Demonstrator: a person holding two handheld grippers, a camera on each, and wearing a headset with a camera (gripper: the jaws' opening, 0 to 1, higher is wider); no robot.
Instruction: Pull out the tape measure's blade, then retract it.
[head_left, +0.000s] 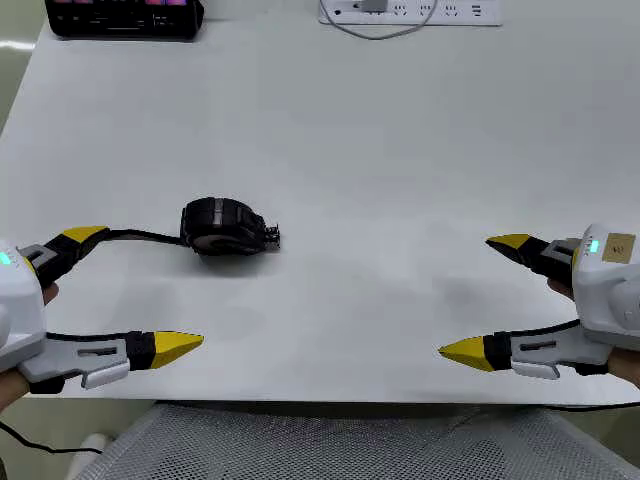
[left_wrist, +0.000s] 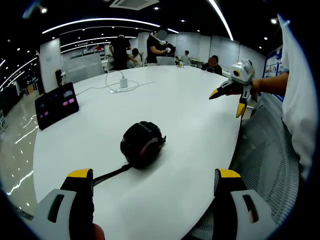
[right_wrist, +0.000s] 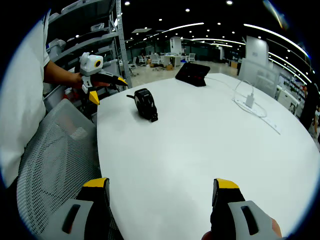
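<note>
Our left hand-held gripper (head_left: 150, 287) and right hand-held gripper (head_left: 467, 297) both hang released, jaws wide, over the near edge of the table (head_left: 400, 150). The tape measure (head_left: 225, 227) rests on it nearer the left one, blade tip (head_left: 272, 238) facing right. We judge this lets one steady the case while the other pulls.

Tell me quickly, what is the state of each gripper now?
Left gripper: open, holding nothing.
Right gripper: open, holding nothing.
</note>
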